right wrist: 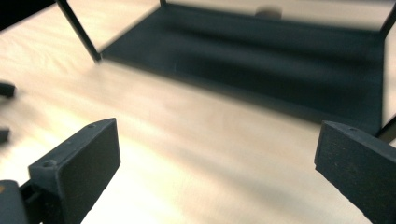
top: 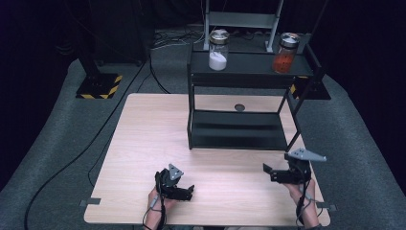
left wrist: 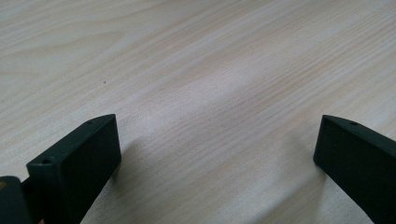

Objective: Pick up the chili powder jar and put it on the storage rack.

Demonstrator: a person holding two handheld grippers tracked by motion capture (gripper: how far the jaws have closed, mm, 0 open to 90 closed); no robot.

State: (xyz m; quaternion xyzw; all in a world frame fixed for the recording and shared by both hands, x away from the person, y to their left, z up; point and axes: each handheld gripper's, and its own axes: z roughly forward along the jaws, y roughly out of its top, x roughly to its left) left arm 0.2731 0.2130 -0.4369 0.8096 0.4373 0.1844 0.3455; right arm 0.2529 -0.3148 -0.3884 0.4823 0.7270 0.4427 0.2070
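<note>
A black two-tier rack [top: 239, 67] stands on the back right of the wooden table [top: 143, 139]. On its top shelf are a jar of white powder [top: 218, 50] and a jar of orange-red contents [top: 286, 53], both with metal lids. My left gripper [top: 190, 192] is held low near the front edge, open and pointing right; its jaws [left wrist: 217, 126] stand wide apart over bare wood. My right gripper [top: 268, 173] is near the front right, open and pointing left; past it [right wrist: 217, 128] lies the rack's empty bottom shelf [right wrist: 261, 51]. The left gripper's fingertips [right wrist: 5, 88] show at that view's far left.
A round dark grommet [top: 239, 107] sits in the table behind the rack. On the grey floor stand a post base with yellow-black stripes [top: 99, 86], a metal frame [top: 242, 21] and trailing cables [top: 81, 153]. Bare wood spans the table's left and middle.
</note>
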